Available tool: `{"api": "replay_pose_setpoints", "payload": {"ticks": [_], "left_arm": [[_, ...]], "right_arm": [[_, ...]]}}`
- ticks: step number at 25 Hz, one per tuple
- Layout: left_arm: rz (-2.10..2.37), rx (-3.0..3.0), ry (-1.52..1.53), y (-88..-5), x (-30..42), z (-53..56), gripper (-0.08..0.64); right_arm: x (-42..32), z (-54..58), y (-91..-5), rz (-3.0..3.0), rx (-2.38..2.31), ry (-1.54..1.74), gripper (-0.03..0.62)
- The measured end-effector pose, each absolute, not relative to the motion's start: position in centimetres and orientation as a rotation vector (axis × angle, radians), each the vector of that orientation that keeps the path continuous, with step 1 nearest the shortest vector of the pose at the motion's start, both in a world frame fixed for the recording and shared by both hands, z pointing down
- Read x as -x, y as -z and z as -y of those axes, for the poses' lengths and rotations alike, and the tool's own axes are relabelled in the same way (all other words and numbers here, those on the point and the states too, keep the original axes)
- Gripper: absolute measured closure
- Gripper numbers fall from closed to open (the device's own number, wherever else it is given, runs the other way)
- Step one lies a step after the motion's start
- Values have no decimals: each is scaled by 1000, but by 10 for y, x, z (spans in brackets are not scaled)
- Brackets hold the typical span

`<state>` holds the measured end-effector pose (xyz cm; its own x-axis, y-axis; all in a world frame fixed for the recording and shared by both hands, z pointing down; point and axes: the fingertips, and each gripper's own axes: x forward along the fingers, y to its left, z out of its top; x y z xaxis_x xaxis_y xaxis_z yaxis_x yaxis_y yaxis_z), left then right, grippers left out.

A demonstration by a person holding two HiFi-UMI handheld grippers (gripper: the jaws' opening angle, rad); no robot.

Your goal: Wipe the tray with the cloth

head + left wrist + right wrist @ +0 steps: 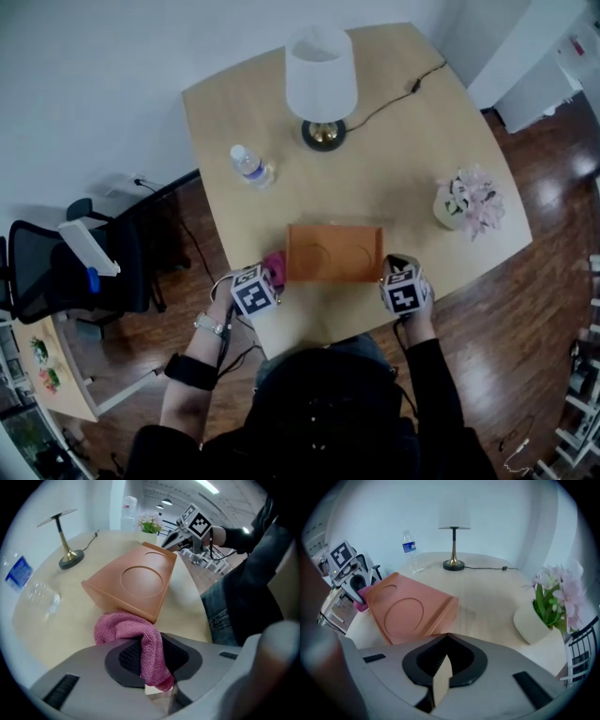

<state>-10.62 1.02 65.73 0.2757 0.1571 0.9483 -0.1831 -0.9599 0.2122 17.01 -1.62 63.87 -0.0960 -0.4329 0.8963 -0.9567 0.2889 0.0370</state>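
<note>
Two claws work at the near edge of the one table (422,150), a person holding one in each hand. The left gripper (151,660) has its jaws nipped narrow on the single pink cloth (124,627). A fold hangs down between the pads, and the rest bunches out just ahead of the tips. The right gripper (442,679) has its jaws pressed together with nothing held.

There is one tray (335,253), orange-brown, with two round hollows in its floor, lying flat between the two claws. From the left gripper it sits straight ahead and a little to the right, the cloth's bunch touching its near corner. From the right gripper it lies just ahead and to the left, its end wall close by the jaws; whether they touch I cannot tell.

Further out stands one water bottle (251,167), ahead of the left gripper. One pot of pale flowers (464,202) stands ahead and to the right of the right gripper. One lamp (322,80) stands farthest, near the table's back edge.
</note>
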Motion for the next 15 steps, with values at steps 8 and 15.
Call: {"api": "replay_pose_setpoints", "payload": {"ticks": [8,15], "left_arm": [[346,-2191,-1176,-655,51,-63,459],[484,-2147,-1091,-649,58,-62,460]], "right_arm": [[-154,83,-626,1764,-1233,-650,589],[-152,85,-623,1787,-1228,-687,586]]}}
